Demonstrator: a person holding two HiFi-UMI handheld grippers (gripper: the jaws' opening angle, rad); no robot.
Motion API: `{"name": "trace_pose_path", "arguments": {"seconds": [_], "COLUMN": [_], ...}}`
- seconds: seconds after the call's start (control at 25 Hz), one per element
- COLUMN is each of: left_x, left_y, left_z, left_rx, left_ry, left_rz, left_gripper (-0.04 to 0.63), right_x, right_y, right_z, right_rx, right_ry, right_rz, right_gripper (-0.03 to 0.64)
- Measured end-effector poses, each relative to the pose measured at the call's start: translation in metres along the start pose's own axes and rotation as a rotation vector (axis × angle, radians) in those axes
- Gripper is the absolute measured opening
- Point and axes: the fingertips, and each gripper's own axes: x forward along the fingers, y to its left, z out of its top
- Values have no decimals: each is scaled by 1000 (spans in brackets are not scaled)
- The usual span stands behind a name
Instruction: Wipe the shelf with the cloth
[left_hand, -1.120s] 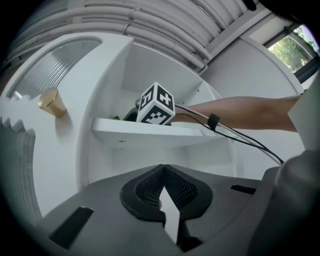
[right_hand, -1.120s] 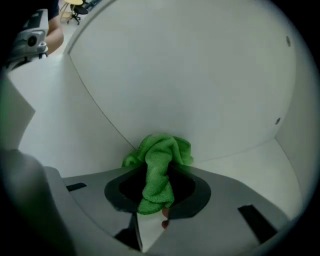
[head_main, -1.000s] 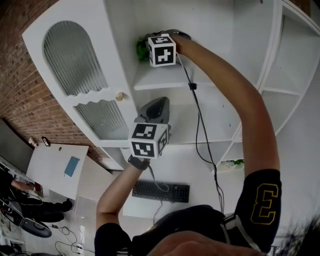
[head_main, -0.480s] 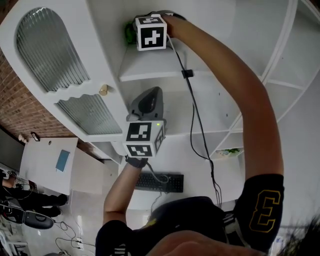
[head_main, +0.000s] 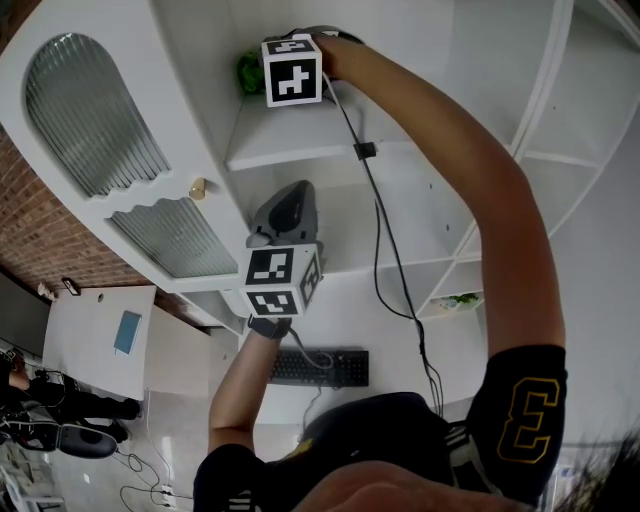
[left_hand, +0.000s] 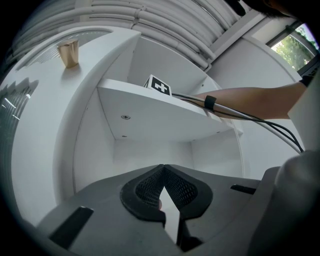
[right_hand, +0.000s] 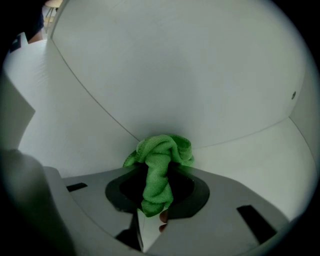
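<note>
A green cloth (right_hand: 160, 159) is bunched between the jaws of my right gripper (right_hand: 157, 176), which is shut on it. The cloth presses against the white shelf (right_hand: 250, 165) where its top meets the back wall. In the head view the right gripper (head_main: 266, 72) reaches onto the upper shelf board (head_main: 300, 148), and the cloth (head_main: 247, 72) shows just left of its marker cube. My left gripper (head_main: 298, 188) is held below that board, pointing up. Seen from the left gripper (left_hand: 162, 169), the jaws are shut on nothing and face the shelf's underside (left_hand: 150, 115).
A cabinet door with ribbed glass (head_main: 90, 110) and a small knob (head_main: 197, 187) stands left of the shelves. A black cable (head_main: 385, 230) hangs from the right arm. More white shelf compartments (head_main: 560, 130) lie to the right. Far below are a keyboard (head_main: 320, 367) and a table.
The head view has swung, so the shelf unit sits further left and higher. The right gripper with the cloth stays at the shelf's back left. The left gripper has barely moved.
</note>
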Motion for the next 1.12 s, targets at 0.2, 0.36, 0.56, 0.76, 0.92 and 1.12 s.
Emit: {"name": "trace_pose_path", "arguments": {"seconds": [0.2, 0.36, 0.56, 0.76, 0.92, 1.12], "left_x": [-1, -2, -2, -3, -4, -4], "left_y": [-4, -10, -17, -21, -26, -28], "left_z": [-1, -1, -1, -1, -2, -4], "left_rx": [-4, -6, -8, -11, -16, -20], "left_ry": [2, -1, -1, -1, -2, -4], "left_rz": [-9, -22, -32, -44, -54, -68], "left_gripper": [9, 9, 9, 9, 9, 9], "right_x": [-7, -14, -26, -35, -41, -50], "right_y": [1, 4, 6, 8, 14, 12], "right_z": [-12, -26, -45, -62, -77, -93], "right_rx": [25, 41, 64, 90, 125, 128], "right_ry": [21, 51, 87, 122, 161, 200], "right_rz": [1, 5, 7, 7, 29, 10], "right_gripper": [84, 84, 84, 84, 84, 84]}}
